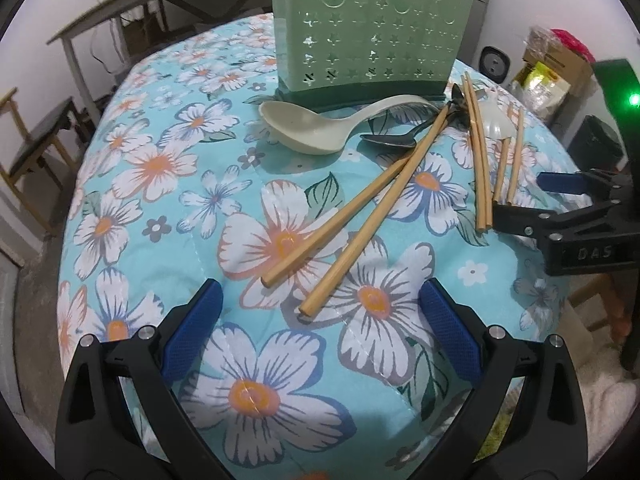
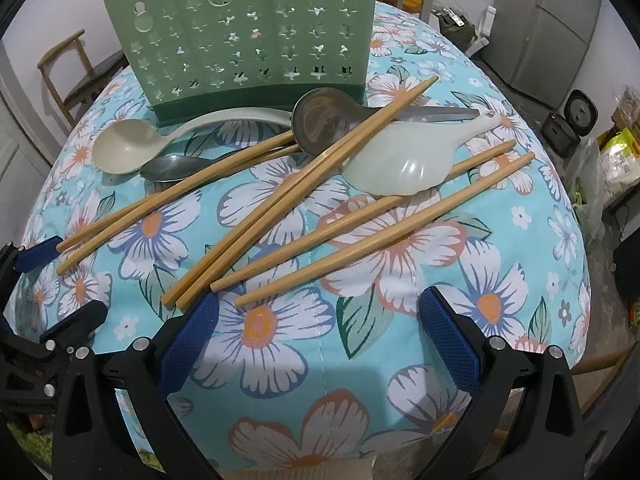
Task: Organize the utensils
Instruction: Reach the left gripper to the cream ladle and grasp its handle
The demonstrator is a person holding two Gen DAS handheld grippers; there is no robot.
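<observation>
Bamboo chopsticks, beige ladle, metal spoons and white rice paddle scattered on floral tablecloth before green perforated utensil holder. Nothing sorted yet, judged start of first pick. Left gripper and right gripper held wide apart, empty. Next: nearest chopstick end to be straddled, pinched.

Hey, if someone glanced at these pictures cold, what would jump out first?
Probably the tall green utensil holder with star cutouts, standing at the table's far side on the bright floral tablecloth. In front of it sprawls a jumble of wooden chopsticks and spoons, with a translucent rice paddle lying across them.
</observation>
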